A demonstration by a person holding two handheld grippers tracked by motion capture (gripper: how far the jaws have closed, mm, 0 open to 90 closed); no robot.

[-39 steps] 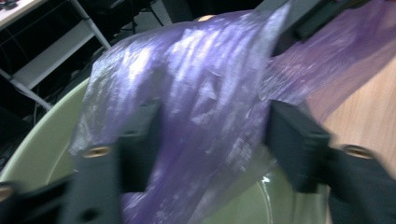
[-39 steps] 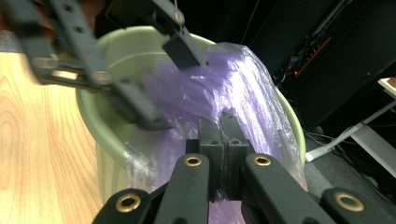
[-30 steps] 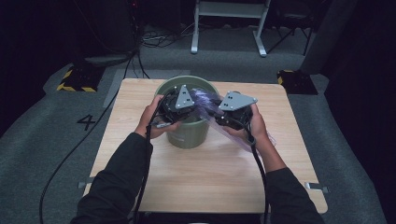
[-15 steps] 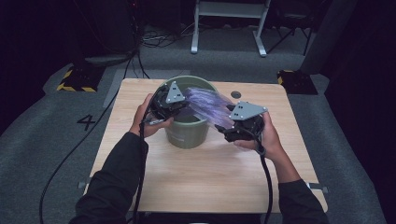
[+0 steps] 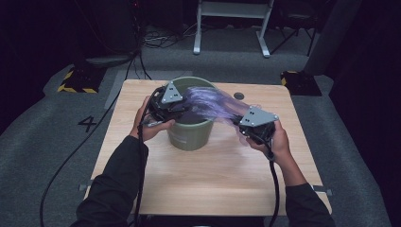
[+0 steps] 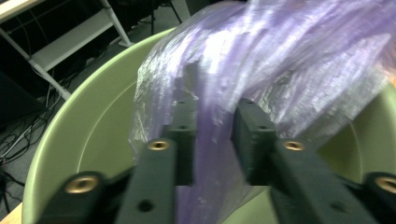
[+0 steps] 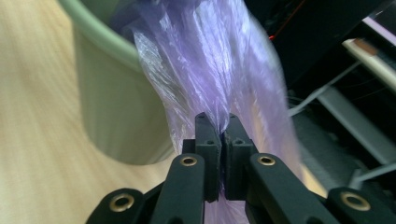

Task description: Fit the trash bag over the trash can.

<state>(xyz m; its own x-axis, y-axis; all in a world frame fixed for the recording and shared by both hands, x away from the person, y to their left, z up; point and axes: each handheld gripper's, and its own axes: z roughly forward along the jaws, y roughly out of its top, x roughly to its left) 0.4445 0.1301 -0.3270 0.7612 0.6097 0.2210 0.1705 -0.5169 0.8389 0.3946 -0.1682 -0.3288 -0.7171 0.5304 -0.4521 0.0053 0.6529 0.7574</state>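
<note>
Purple bag pinched in right jaws, between left jaws — slack

right hand-held gripper moved farther right of bucket, jaws closed on purple bag, bag stretched wider

— What colours do we see on the table?
— We see pale, light-brown wood with a fine grain. On it, the bucket is a muted sage green, inside and out, with a faint lighter marking on its front.
— And the bag?
— We see a translucent lilac film, streaked with whitish glints where it creases.
— The tools?
— We find the left gripper and the right gripper black, with brass-coloured rivets; each carries a grey plate with dark dots.
— Anything else?
— We see black sleeves, grey carpet, and a yellow-and-black striped block.
</note>
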